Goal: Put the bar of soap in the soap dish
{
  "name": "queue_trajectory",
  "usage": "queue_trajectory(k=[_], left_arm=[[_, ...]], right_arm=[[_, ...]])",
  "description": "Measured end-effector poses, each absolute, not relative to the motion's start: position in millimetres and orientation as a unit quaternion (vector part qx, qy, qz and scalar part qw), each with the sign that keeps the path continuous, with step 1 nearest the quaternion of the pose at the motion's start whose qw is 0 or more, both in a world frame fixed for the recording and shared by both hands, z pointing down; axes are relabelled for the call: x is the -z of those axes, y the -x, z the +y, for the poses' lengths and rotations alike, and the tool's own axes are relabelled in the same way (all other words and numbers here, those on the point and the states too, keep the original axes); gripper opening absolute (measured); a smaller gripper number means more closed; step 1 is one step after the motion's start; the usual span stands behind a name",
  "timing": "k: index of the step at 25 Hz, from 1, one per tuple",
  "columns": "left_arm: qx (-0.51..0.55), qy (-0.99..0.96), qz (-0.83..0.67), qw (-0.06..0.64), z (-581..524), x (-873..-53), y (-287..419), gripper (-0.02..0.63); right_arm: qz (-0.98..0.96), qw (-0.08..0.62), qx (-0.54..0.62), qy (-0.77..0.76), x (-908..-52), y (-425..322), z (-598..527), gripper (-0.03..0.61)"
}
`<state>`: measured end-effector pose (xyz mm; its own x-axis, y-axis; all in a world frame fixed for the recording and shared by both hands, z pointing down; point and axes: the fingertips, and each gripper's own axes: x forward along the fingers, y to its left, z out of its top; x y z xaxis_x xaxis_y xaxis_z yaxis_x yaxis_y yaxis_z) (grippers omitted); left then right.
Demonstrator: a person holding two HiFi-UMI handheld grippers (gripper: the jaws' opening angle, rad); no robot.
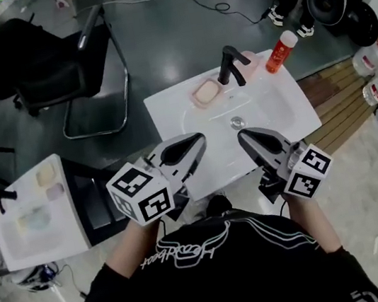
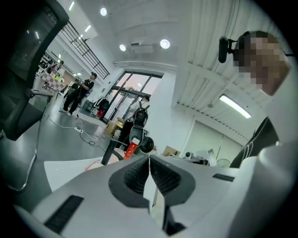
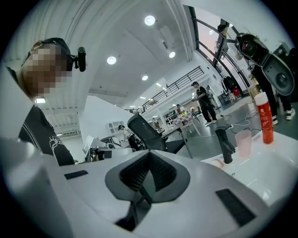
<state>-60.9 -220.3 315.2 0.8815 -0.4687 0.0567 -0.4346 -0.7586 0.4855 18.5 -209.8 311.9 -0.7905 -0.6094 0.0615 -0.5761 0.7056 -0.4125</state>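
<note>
In the head view a beige bar of soap (image 1: 205, 93) lies in a pinkish soap dish (image 1: 198, 101) at the back left of the white sink top (image 1: 168, 111), beside the black tap (image 1: 231, 65). My left gripper (image 1: 197, 139) and right gripper (image 1: 242, 135) hover side by side over the sink's near edge, both shut with nothing in them. In the left gripper view the left gripper (image 2: 150, 160) has its ribbed pads closed together. The right gripper (image 3: 149, 154) looks the same in its own view, which also shows the tap (image 3: 224, 144).
A pink cup (image 1: 251, 64) and a red bottle (image 1: 280, 51) stand behind the tap. A black office chair (image 1: 67, 66) is at the far left. A small white table (image 1: 11, 244) with pastel items is at the left. Water bottles (image 1: 373, 60) and wooden slats (image 1: 340, 110) are at the right.
</note>
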Motion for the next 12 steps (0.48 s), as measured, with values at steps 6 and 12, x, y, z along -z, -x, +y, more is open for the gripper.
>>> queue_trajectory(k=[6, 12], left_arm=[[0.026, -0.939, -0.255, 0.229, -186, -322, 79, 0.029], [0.019, -0.937, -0.258, 0.235, -172, -335, 89, 0.028]], right_arm=[[0.927, 0.037, 0.195, 0.318, -313, 5, -177, 0.026], [0.923, 0.030, 0.207, 0.324, -327, 10, -161, 0.026]])
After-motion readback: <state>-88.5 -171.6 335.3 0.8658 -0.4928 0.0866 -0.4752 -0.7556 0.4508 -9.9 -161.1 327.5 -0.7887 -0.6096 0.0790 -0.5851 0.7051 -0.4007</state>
